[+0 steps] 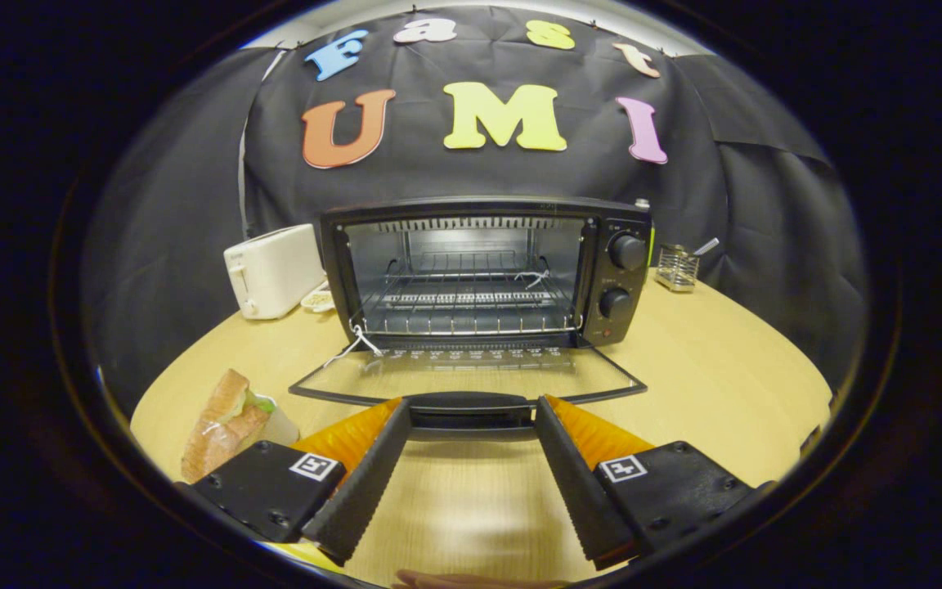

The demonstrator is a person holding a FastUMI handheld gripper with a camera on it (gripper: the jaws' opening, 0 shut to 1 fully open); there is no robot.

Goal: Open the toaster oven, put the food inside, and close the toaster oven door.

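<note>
The toaster oven (483, 274) at frame centre stands open; its glass door (471, 378) lies flat on the table (708, 368). Opening appears complete; loading and closing remain. The gripper (471, 413) is spread wide and holds nothing, fingertips flanking the door handle (471, 405). The food, a wrapped sandwich (226, 421), lies at lower left beside the left finger. Bare tabletop gives room right of the door.

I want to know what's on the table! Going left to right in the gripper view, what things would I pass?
Wrapped sandwich → white toaster → open toaster oven → wire basket. The gripper sits with jaws open beside the oven door's handle.
</note>
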